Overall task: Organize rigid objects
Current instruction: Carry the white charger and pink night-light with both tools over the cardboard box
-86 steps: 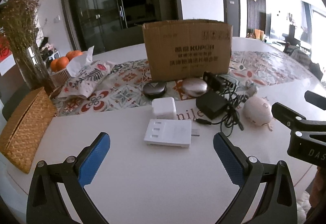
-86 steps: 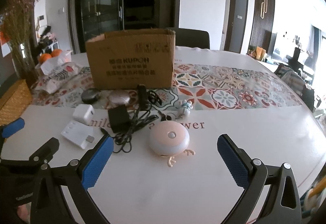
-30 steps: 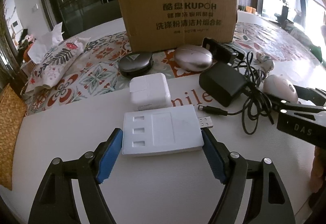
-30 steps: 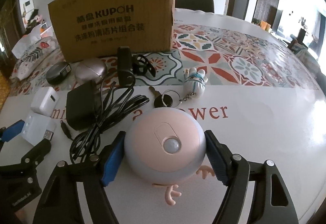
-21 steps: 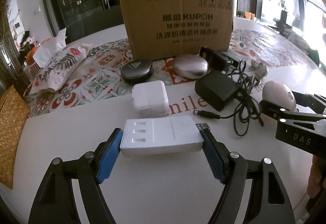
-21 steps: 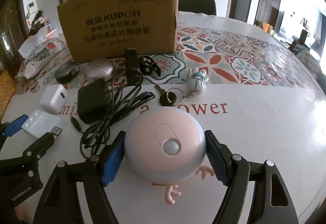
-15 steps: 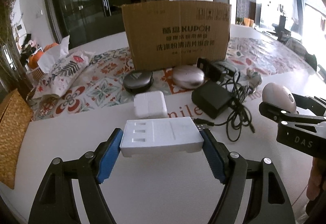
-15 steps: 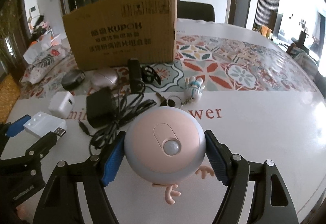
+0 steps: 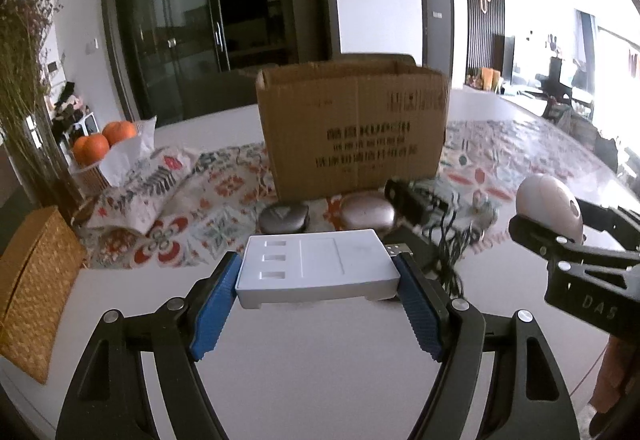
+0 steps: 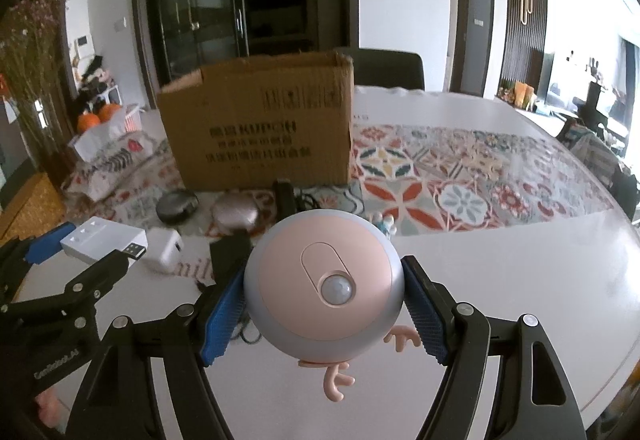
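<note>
Gripping white USB hub (image 9: pixel 318 272) in left gripper (image 9: pixel 319 294), pads clamped on both ends, lifted clear of table (image 9: pixel 320 368), in front of cardboard box (image 9: pixel 354 130). Clamping round pink sensor light (image 10: pixel 323 282) in right gripper (image 10: pixel 324 314), also off table, near side of box. Lying below box front: dark puck (image 10: pixel 177 205), oval case (image 10: pixel 235 214), probably black adapter with cable (image 9: pixel 430 224), blurred.
</note>
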